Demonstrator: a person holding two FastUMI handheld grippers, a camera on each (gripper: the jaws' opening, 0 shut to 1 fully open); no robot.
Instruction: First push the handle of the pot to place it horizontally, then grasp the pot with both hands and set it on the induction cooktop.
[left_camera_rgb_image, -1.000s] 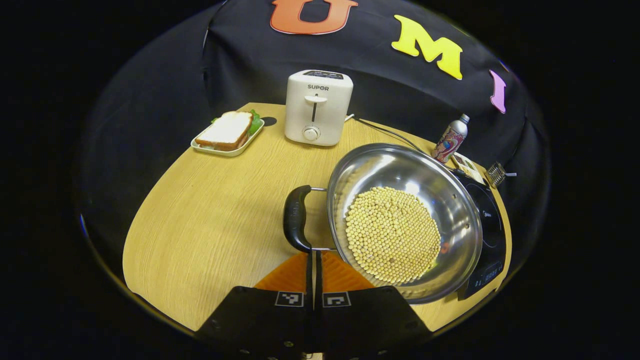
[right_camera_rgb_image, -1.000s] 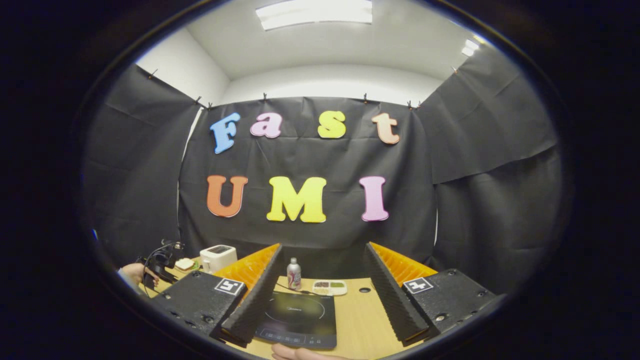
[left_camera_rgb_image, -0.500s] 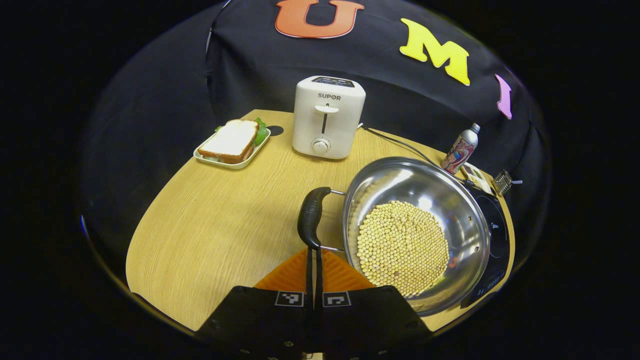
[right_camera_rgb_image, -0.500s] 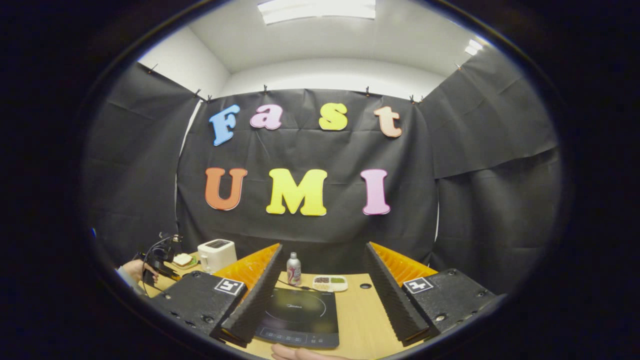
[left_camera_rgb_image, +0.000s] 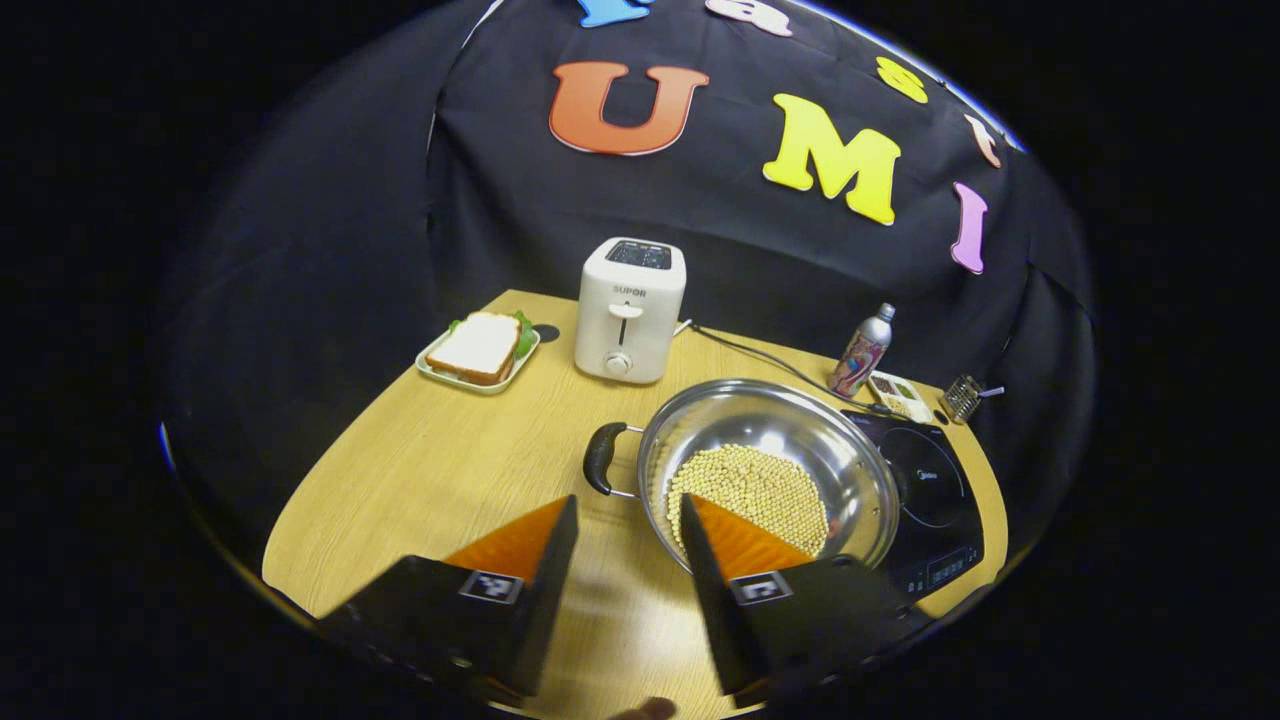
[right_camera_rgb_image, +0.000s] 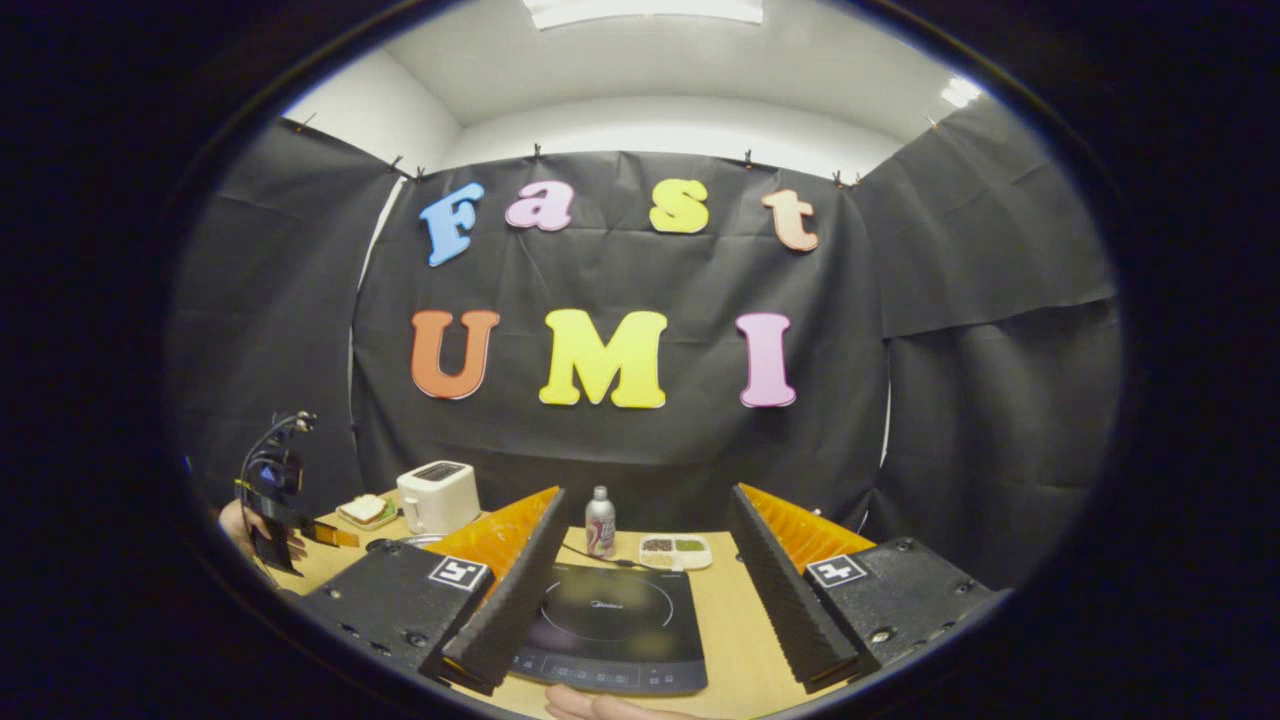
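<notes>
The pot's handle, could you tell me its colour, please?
Black handle, clearest in the left gripper view.

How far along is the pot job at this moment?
Done, apparently: the pot's black handle lies flat, level with the rim. In hand: nothing; the left tongs are open and clear of the pot, and the right tongs hover open above the induction cooktop. Left: gripping the pot with both tongs and lifting it onto the cooktop; it sits on the table beside it.

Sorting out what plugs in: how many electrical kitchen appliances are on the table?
2: the white toaster at the back, beside the sandwich tray, and the black induction cooktop at the right edge, behind the pot.
</notes>
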